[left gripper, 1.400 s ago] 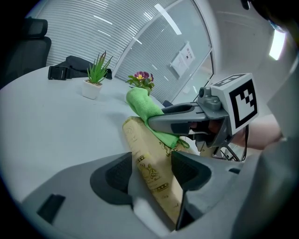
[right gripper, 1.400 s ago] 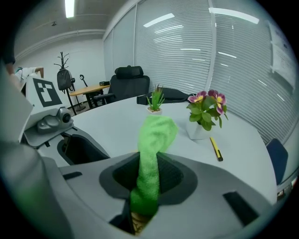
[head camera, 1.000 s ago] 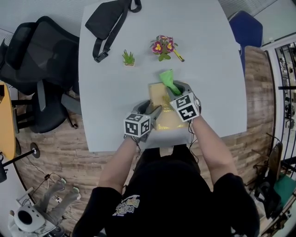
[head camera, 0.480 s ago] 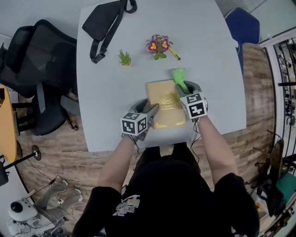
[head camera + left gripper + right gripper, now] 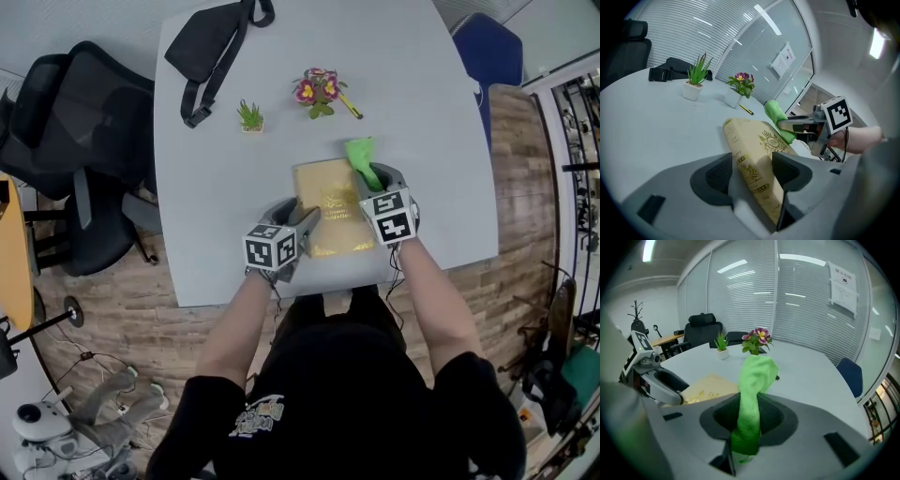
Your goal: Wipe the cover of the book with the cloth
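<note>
A gold-patterned book lies flat on the grey table near its front edge. My left gripper is shut on the book's left side; in the left gripper view the spine sits clamped between the jaws. My right gripper is shut on a green cloth, which sticks out forward over the book's far right corner. In the right gripper view the cloth stands up from the jaws, with the book to its left. The left gripper view shows the cloth against the cover's far edge.
A black bag lies at the table's far left. A small green plant, a flowering pot and a yellow pencil stand beyond the book. A black chair is on the left, a blue chair at the far right.
My right gripper has carried the cloth from over the book's upper middle to its far right corner, baring most of the cover. The left gripper keeps its hold on the book.
</note>
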The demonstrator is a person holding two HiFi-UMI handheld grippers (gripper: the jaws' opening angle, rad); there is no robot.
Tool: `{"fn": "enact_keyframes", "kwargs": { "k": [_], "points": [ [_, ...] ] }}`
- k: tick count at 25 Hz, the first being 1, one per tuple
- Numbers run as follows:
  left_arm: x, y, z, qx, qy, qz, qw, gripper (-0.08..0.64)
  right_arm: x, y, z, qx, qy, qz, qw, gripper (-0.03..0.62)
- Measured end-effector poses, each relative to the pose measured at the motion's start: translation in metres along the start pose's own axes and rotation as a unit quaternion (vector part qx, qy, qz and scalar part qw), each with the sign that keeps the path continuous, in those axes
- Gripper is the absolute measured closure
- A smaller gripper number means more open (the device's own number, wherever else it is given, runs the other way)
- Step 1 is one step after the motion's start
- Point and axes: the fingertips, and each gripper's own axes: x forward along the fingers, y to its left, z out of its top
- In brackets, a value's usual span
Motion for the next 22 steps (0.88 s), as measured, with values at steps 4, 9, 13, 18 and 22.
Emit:
{"fn": "enact_keyframes", "kwargs": {
  "k": [4,9,13,18,22],
  "points": [
    [0.0,0.0,0.0,0.0,-0.001,0.001,1.0,0.293,-0.004,0.028,0.01,-0.02,-0.013,0.031,0.999,0.492],
    [0.001,0.001,-0.001,0.001,-0.001,0.002,1.0,0.293,-0.006,0.073,0.015,-0.041,-0.02,0.093,0.995,0.492],
    [0.001,0.0,0.0,0.001,0.0,0.002,1.0,0.293,-0.004,0.101,0.012,-0.062,-0.012,0.132,0.989,0.492],
    [0.002,0.0,0.0,0.001,-0.001,0.002,1.0,0.293,-0.001,0.12,0.007,-0.075,-0.003,0.161,0.984,0.494],
    [0.001,0.0,0.0,0.002,-0.002,0.002,1.0,0.293,0.004,0.117,0.001,-0.059,0.012,0.161,0.985,0.494]
  ]
}}
